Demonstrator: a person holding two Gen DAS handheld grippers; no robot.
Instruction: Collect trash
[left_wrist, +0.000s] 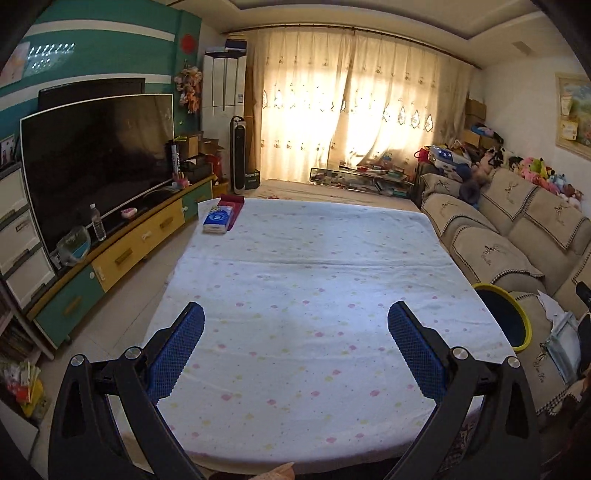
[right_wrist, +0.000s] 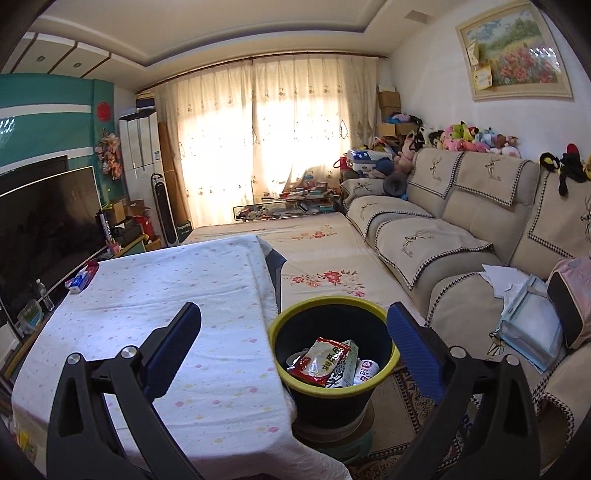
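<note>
A black bin with a yellow-green rim (right_wrist: 295, 384) stands beside the table's right edge; it also shows in the left wrist view (left_wrist: 521, 317). Inside it lie a red and white snack wrapper (right_wrist: 317, 360), a green and white carton (right_wrist: 343, 365) and a white cup (right_wrist: 367, 369). My right gripper (right_wrist: 293, 332) is open and empty, above the bin and the table edge. My left gripper (left_wrist: 295, 332) is open and empty over the table with the dotted white cloth (left_wrist: 295, 277).
A blue tissue pack (left_wrist: 218, 219) on a red item (left_wrist: 232, 203) lies at the table's far left corner. A beige sofa (right_wrist: 461, 240) with papers (right_wrist: 524, 314) runs along the right. A TV (left_wrist: 96, 158) on a low cabinet stands left.
</note>
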